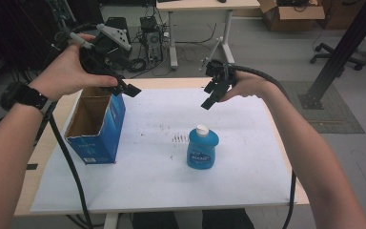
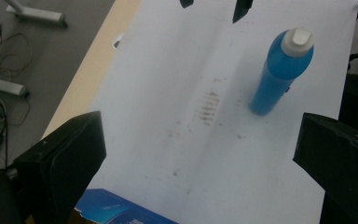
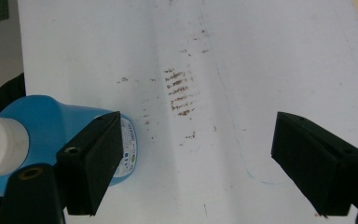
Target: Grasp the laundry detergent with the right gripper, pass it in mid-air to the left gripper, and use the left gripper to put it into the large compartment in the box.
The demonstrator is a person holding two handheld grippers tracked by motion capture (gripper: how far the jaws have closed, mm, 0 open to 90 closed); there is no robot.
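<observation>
Both hand-held grippers up in the air, blue bottle standing free on the counter

Left hand-held gripper (image 1: pixel 124 88) is held at the far left, above the far rim of the open blue box (image 1: pixel 100 126); jaws apart, nothing between them. In the left gripper view its two black jaws stand wide at the bottom corners, with a corner of the blue box (image 2: pixel 116 211) between them at the bottom edge.

Right hand-held gripper (image 1: pixel 213 94) hangs over the far middle of the counter (image 1: pixel 248 157), pointing down; jaws apart, empty. It sits farther away than the blue bottle (image 1: pixel 202 148) and is well clear of it.

The blue bottle stands upright near the middle of the white-covered counter, right of the box and apart from it, white cap (image 1: pixel 201 129) on top, label facing the near side. In the left gripper view the blue bottle (image 2: pixel 279 74) is at upper right, untouched. In the right gripper view the blue bottle (image 3: pixel 51 130) lies behind the left-hand jaw, outside the gap.

Brown smudges (image 1: pixel 180 138) mark the white sheet just left of the bottle
</observation>
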